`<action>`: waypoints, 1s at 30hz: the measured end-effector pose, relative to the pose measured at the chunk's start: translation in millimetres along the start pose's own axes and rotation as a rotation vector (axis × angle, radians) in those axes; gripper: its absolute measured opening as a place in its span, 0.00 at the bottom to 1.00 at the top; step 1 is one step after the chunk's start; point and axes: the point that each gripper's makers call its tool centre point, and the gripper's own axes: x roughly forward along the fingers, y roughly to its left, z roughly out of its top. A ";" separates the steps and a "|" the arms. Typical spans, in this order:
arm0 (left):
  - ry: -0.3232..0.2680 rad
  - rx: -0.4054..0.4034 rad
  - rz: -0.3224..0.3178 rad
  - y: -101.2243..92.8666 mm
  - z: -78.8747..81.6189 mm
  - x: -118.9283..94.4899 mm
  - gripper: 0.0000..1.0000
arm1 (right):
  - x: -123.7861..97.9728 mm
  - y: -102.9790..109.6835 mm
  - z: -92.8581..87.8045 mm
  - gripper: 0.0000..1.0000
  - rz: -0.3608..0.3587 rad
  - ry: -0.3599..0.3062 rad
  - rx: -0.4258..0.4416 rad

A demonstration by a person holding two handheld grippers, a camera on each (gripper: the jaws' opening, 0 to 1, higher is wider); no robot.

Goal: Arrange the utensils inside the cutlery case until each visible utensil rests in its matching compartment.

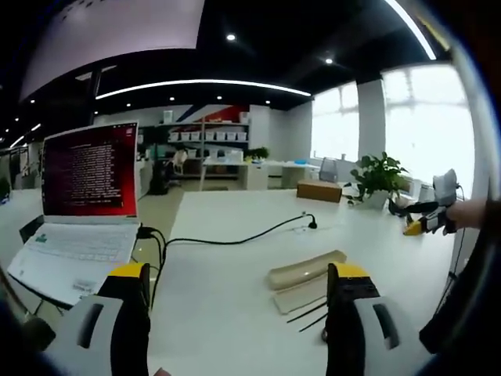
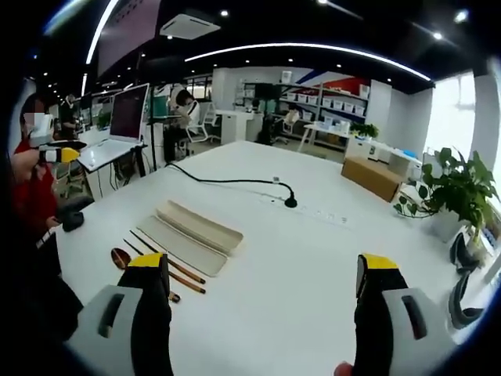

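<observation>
The beige cutlery case (image 2: 200, 226) lies open on the white table with its flat second half (image 2: 180, 246) beside it. Dark chopsticks (image 2: 171, 263) and a brown spoon (image 2: 120, 257) lie on the table along that half, outside the case. My right gripper (image 2: 264, 265) hovers open over bare table to the right of them, holding nothing. In the left gripper view the case (image 1: 305, 270), its other half (image 1: 300, 296) and the chopsticks (image 1: 307, 314) sit just inside my right jaw. My left gripper (image 1: 238, 274) is open and empty. The right gripper (image 1: 427, 221) shows far right, in a hand.
An open white laptop (image 1: 78, 227) stands at the table's left edge. A black cable (image 1: 235, 237) runs across the middle to a plug (image 2: 290, 203). A cardboard box (image 2: 374, 177) and a potted plant (image 2: 450, 192) stand at the far side. A person (image 2: 31, 188) stands left.
</observation>
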 end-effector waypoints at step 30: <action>0.096 0.053 -0.091 -17.5 -32.2 -28.1 0.87 | -15.2 41.1 -26.3 0.96 0.083 0.063 -0.010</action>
